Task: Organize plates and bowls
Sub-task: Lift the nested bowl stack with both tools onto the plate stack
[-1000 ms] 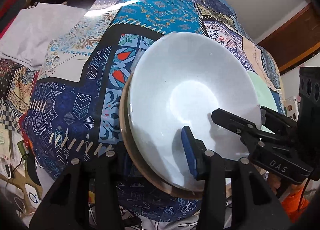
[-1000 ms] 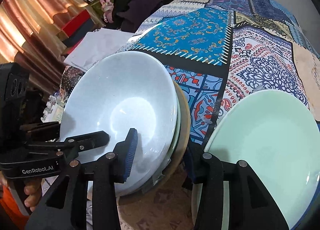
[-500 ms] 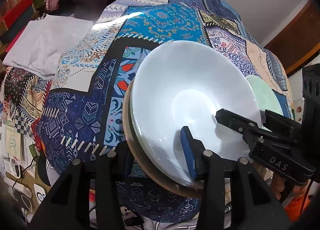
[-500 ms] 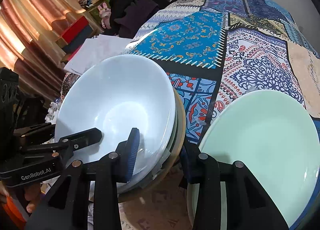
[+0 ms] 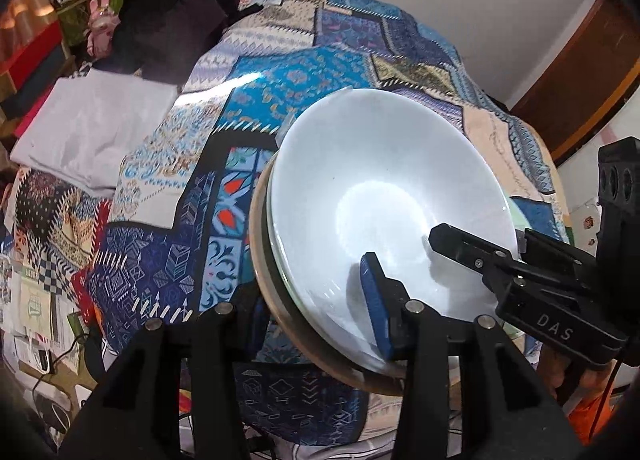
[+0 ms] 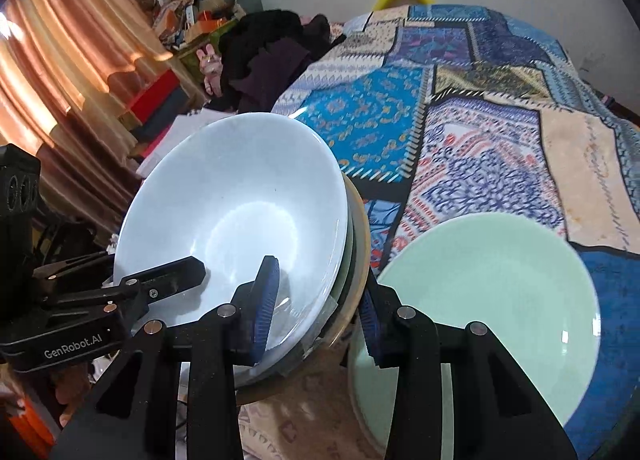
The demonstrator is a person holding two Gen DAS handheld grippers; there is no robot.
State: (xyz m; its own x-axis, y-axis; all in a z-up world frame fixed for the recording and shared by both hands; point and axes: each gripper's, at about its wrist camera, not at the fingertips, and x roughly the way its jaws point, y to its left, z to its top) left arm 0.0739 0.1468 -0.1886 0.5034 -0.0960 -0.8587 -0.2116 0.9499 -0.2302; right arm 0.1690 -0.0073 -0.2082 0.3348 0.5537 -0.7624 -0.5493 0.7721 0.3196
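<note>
left wrist view: left gripper (image 5: 316, 312) is clamping the stack's (image 5: 272, 284) rim between its fingers; right gripper (image 6: 316, 310) is gripping it likewise, green plate (image 6: 492, 300) lying beside its outer finger.

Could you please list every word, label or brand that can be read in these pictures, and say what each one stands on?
"DAS": on the body of the right gripper, seen from the left wrist.
"GenRobot.AI": on the body of the left gripper, seen from the right wrist.
Papers and boxes at the picture's edge: print too small and blurred to read.
</note>
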